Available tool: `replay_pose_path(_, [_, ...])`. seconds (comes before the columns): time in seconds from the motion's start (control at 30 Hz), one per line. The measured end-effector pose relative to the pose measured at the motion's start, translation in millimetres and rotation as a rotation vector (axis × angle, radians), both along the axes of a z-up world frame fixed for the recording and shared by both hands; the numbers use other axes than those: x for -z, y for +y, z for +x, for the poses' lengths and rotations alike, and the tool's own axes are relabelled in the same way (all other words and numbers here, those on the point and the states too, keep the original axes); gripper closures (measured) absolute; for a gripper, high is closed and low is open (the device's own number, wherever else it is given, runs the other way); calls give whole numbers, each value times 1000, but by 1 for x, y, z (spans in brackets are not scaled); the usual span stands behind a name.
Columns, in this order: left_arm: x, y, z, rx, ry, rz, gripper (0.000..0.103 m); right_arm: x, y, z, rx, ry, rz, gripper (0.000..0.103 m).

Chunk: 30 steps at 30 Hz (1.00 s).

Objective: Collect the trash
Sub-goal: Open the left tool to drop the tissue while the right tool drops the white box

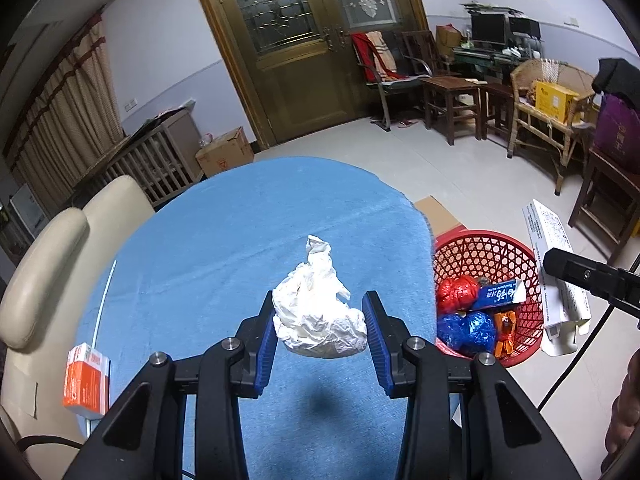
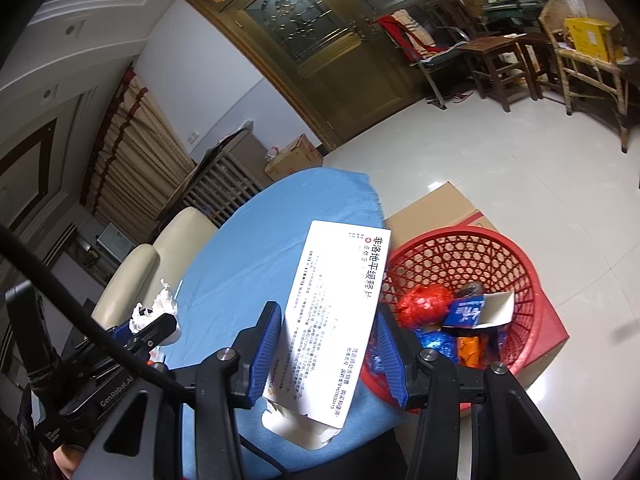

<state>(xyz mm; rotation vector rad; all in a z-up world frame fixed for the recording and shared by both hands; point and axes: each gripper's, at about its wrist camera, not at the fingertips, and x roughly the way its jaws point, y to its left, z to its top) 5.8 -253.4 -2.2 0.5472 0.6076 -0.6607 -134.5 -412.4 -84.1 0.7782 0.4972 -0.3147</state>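
Note:
My left gripper (image 1: 320, 304) is shut on a crumpled white paper wad (image 1: 318, 316) and holds it above the blue-covered table (image 1: 224, 240). My right gripper (image 2: 330, 320) is shut on a long white medicine box (image 2: 332, 320), held beside the table's right edge; the box also shows in the left wrist view (image 1: 554, 276). A red mesh basket (image 1: 488, 248) stands to the right of the table on a cardboard box (image 2: 436, 204) and holds red and blue foil wads, a blue carton and an orange wrapper. The basket also shows in the right wrist view (image 2: 460, 248).
An orange and white small box (image 1: 86, 380) lies at the table's left edge. A cream chair (image 1: 48, 264) stands left of the table. Wooden stools, a wicker chair (image 1: 548, 108) and a double door (image 1: 292, 40) lie beyond, across open tiled floor.

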Motion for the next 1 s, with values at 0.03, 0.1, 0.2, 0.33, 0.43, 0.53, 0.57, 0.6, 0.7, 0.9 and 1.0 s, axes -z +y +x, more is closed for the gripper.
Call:
replay_pose_path(0.03, [0,-4,-2,8,-5,5,60,1,-2,-2,4,-1,4,53])
replay_pose_path(0.1, [1,-10,-5,24,-12,15,60,4,-7,-5,15,-1,12,53])
replay_pose_path(0.2, [2,-23,-11,52,-20,29,60,8,-12,-11,30,-1,23,53])
replay_pose_path(0.33, [6,-40,-19,89,-20,47,60,14,-23,-21,59,0,37,53])
replay_pose_path(0.43, [10,-56,-29,123,-21,63,60,18,-33,-30,86,0,49,53])
replay_pose_path(0.53, [13,-68,-36,154,-21,76,60,23,-44,-39,116,2,66,53])
replay_pose_path(0.57, [14,-71,-37,162,-22,79,60,24,-45,-42,123,2,71,53])
replay_pose_path(0.6, [15,-74,-39,172,-21,83,60,26,-49,-45,132,2,78,53])
replay_pose_path(0.7, [19,-83,-44,190,-16,94,60,31,-58,-52,155,4,93,53])
replay_pose_path(0.9, [29,-102,-49,219,16,118,60,41,-68,-59,176,5,128,52])
replay_pose_path(1.0, [37,-110,-49,229,39,131,59,47,-72,-61,182,10,144,52])
